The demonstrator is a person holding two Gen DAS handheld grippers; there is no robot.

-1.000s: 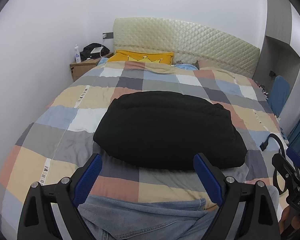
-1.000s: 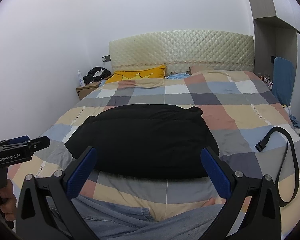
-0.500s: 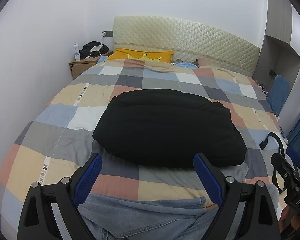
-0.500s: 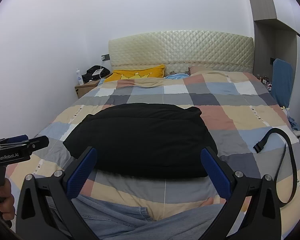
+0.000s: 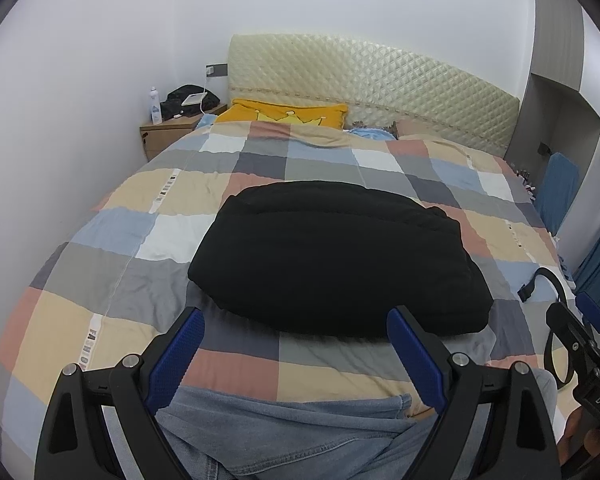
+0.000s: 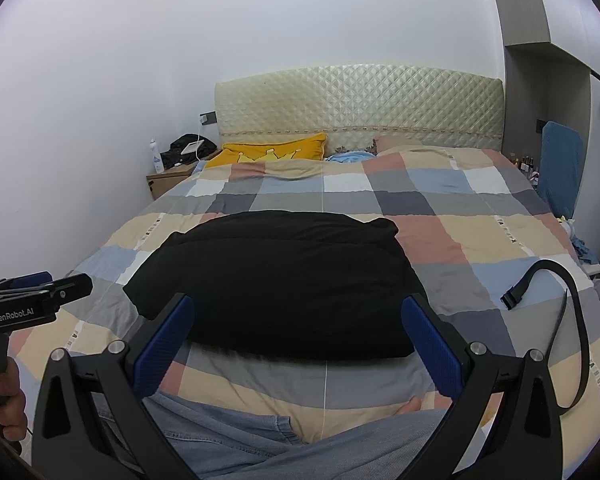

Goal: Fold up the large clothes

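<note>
A black garment (image 5: 336, 260) (image 6: 276, 284) lies folded into a thick rectangle on the checked quilt (image 5: 112, 280) (image 6: 480, 236) of the bed. My left gripper (image 5: 296, 320) hangs open just short of its near edge, nothing between the blue pads. My right gripper (image 6: 296, 312) is open too, held a little back from the same edge and holding nothing. Each tool shows at the edge of the other's view. A person's jeans-clad legs (image 5: 292, 432) (image 6: 260, 440) lie below both grippers.
A black strap with a buckle (image 6: 556, 292) (image 5: 540, 284) curls on the quilt at the right. A yellow pillow (image 5: 288, 114) and quilted headboard (image 6: 360, 104) are at the far end. A wooden nightstand (image 5: 168, 132) with a bottle stands left; a blue chair (image 6: 560, 168) stands right.
Both grippers have lifted and drawn back very slightly, so the folded garment sits a little lower in view. Nothing was gripped or released.
</note>
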